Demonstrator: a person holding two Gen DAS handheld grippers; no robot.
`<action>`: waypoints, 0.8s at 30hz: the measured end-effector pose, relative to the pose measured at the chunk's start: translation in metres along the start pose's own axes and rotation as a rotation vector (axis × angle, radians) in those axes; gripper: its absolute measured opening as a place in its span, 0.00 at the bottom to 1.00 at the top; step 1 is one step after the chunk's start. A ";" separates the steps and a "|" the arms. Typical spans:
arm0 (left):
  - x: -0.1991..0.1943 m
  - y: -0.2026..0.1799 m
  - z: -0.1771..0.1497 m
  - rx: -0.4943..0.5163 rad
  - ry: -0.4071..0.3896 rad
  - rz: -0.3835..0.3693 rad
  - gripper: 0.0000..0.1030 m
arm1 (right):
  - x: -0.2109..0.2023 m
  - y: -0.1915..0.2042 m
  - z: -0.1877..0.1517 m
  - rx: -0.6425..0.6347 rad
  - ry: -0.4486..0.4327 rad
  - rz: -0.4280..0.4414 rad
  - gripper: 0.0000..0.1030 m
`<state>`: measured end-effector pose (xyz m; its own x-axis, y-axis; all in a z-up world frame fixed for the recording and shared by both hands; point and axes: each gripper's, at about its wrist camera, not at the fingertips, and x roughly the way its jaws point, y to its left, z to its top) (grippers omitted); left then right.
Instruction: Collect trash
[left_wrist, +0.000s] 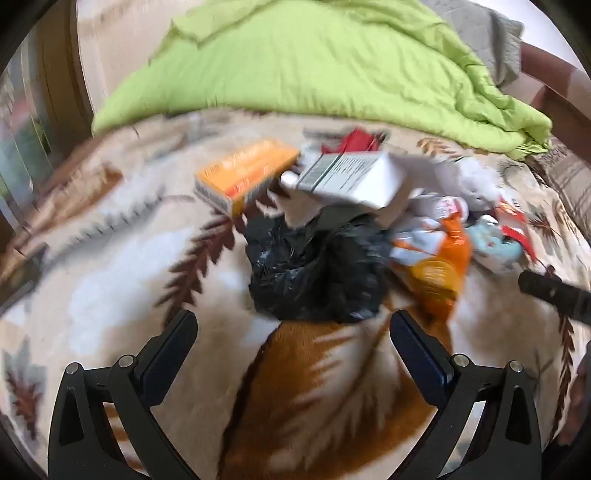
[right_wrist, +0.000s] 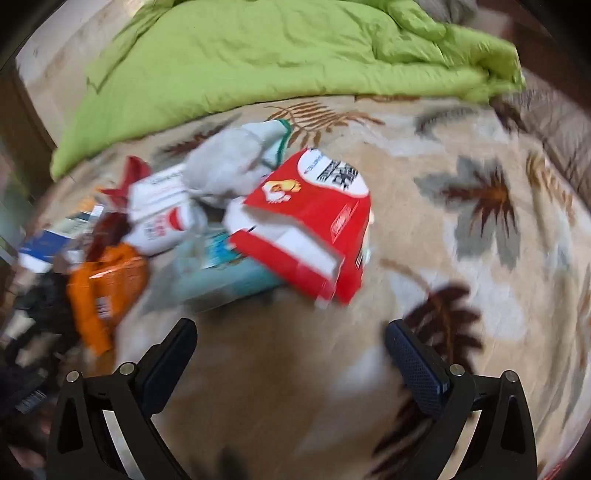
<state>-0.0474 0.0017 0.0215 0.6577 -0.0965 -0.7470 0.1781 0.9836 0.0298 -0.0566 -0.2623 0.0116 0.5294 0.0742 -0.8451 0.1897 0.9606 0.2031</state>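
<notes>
A pile of trash lies on a leaf-patterned blanket (left_wrist: 110, 280). In the left wrist view I see a crumpled black plastic bag (left_wrist: 314, 269), an orange box (left_wrist: 243, 173), a white box with a barcode (left_wrist: 351, 177) and an orange wrapper (left_wrist: 439, 269). My left gripper (left_wrist: 293, 325) is open and empty, just short of the black bag. In the right wrist view I see a red and white box (right_wrist: 314, 225), a teal packet (right_wrist: 221, 277), a grey cloth-like piece (right_wrist: 236, 166) and the orange wrapper (right_wrist: 103, 291). My right gripper (right_wrist: 290, 332) is open and empty, just in front of the red box.
A green duvet (left_wrist: 314, 62) is heaped across the far side of the bed. The blanket (right_wrist: 461, 240) stretches to the right of the pile. The tip of the other gripper (left_wrist: 554, 295) shows at the right edge of the left wrist view.
</notes>
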 end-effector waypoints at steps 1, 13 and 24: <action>-0.014 -0.004 -0.001 0.024 -0.055 0.009 1.00 | -0.009 0.000 -0.002 0.017 -0.020 0.027 1.00; -0.143 0.004 -0.065 -0.008 -0.349 -0.018 1.00 | -0.151 0.048 -0.085 -0.174 -0.423 -0.045 1.00; -0.183 -0.004 -0.093 -0.001 -0.457 0.026 1.00 | -0.201 0.039 -0.138 -0.157 -0.550 -0.097 1.00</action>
<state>-0.2360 0.0298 0.0964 0.9173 -0.1293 -0.3765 0.1571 0.9866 0.0439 -0.2693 -0.2029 0.1212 0.8757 -0.1259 -0.4661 0.1560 0.9874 0.0264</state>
